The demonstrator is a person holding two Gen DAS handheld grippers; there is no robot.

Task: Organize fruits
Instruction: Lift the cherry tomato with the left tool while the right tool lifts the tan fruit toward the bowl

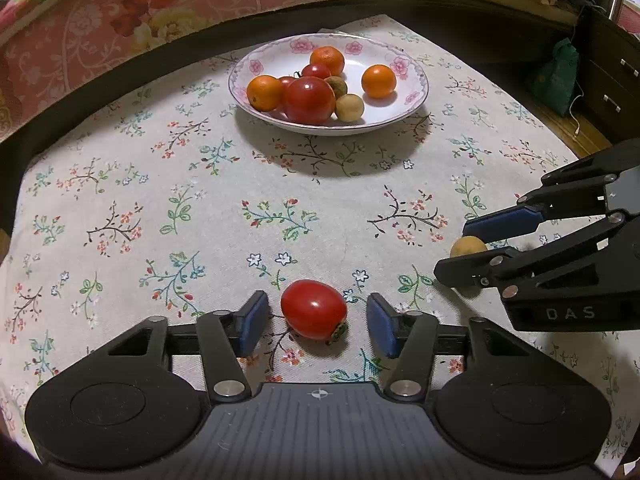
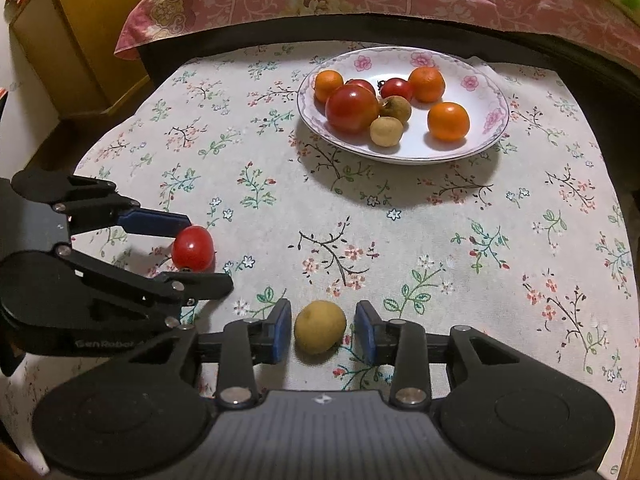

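A red tomato (image 1: 313,309) lies on the floral tablecloth between the fingers of my open left gripper (image 1: 316,320), with gaps on both sides. It also shows in the right wrist view (image 2: 193,249). A small yellow-brown fruit (image 2: 320,326) lies between the fingers of my open right gripper (image 2: 323,330), not touched. In the left wrist view the same fruit (image 1: 467,246) is partly hidden by the right gripper (image 1: 456,252). A white flowered plate (image 1: 404,110) at the far side holds oranges, tomatoes and small brown fruits.
The table (image 1: 120,200) carries a floral cloth. A bed with a pink flowered cover (image 1: 120,8) lies behind the table. A dark drawer unit (image 1: 612,76) stands at the right, a yellow cabinet (image 2: 80,40) at the left.
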